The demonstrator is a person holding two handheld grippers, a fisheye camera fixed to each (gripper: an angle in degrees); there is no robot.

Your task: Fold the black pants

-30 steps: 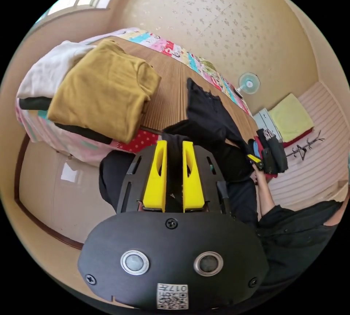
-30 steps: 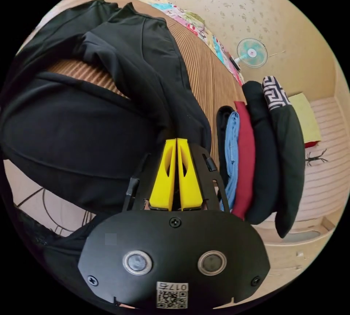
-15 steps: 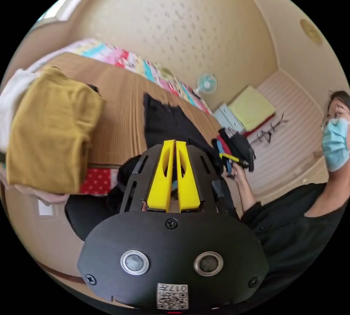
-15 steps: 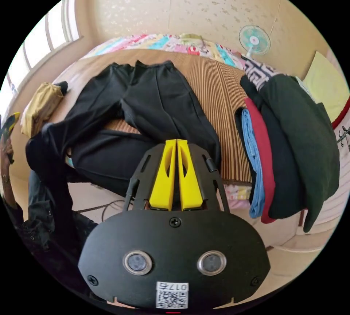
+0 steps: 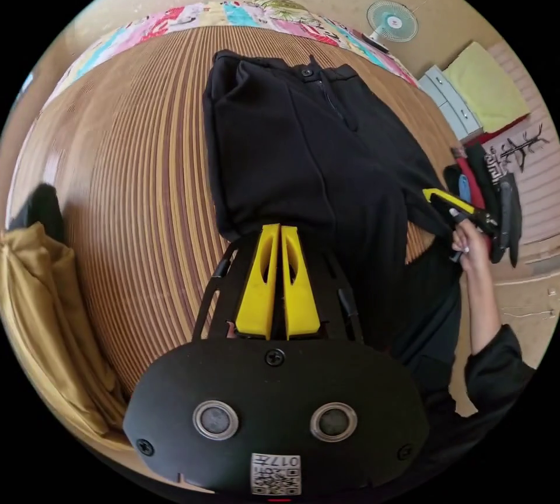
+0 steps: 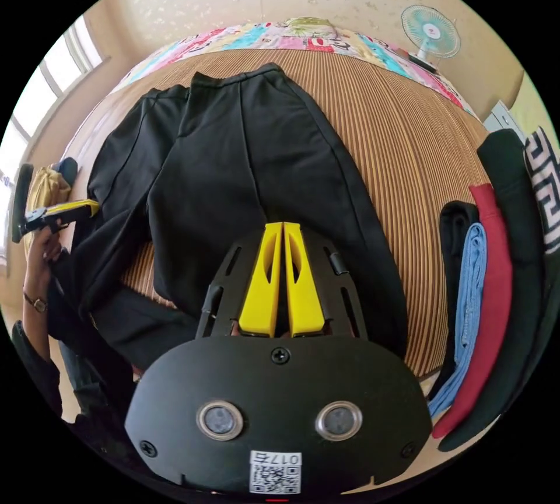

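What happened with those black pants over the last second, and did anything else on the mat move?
The black pants went from hanging bunched off the edge to lying spread flat on the striped mat, waistband at the far side. Both tools stayed shut at the leg ends throughout. The stack of folded clothes and the mustard garment did not move.

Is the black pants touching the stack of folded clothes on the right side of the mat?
Apart. The right gripper view shows a strip of bare striped mat between the black pants and the stack of folded clothes.
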